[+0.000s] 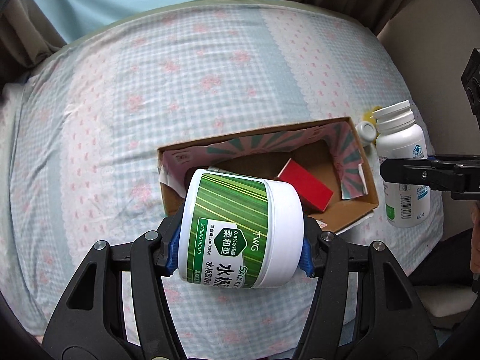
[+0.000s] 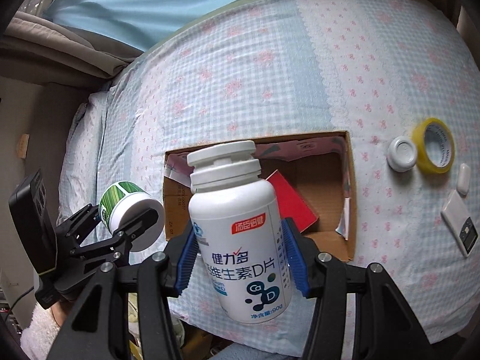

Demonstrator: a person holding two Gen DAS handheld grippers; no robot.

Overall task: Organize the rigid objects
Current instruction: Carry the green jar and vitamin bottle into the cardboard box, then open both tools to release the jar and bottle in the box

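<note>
Jar [image 1: 240,231] with a green striped label and white lid sits sideways between the fingers [image 1: 172,252] of the left gripper [image 1: 240,252], blue ribbed pads pressing base and lid end, above the near edge of the cardboard box [image 1: 357,147] on the bed [image 1: 120,90]. Judged rigid plastic, smooth and glossy, likely light to moderate in weight; the end-to-end hold suits it, though the slick lid could slip if tilted further.

Pill bottle [image 2: 240,240], white, cylindrical, with a stepped cap, is clamped across its body by the right gripper [image 2: 240,258], cap pointing towards the box. Hard plastic with a glossy label; the mid-body hold looks secure, contents probably loose tablets.

Box is open-topped corrugated card with patterned paper lining, stiff but dentable; a red carton [image 1: 306,189] lies tilted inside, with room beside it.

Bedding is soft checked cloth with pink motifs, an unsteady base for upright items. To the right of the box rest a small white cap [image 2: 402,153], a yellow tape roll [image 2: 433,150] and a flat white device [image 2: 459,222], all untouched.
</note>
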